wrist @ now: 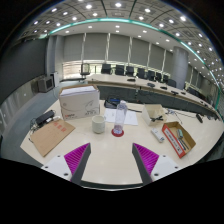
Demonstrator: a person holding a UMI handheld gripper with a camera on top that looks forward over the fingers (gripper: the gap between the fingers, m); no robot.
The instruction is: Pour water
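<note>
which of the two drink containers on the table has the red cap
The clear bottle, standing ahead of the open gripper, has the red cap. The white cup beside it is shorter and shows no cap.

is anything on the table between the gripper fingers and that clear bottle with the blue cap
Nothing visible. The gripper is open, and bare table runs from its fingers to the bottle just ahead. The white cup stands left of the bottle, off that path.
</note>
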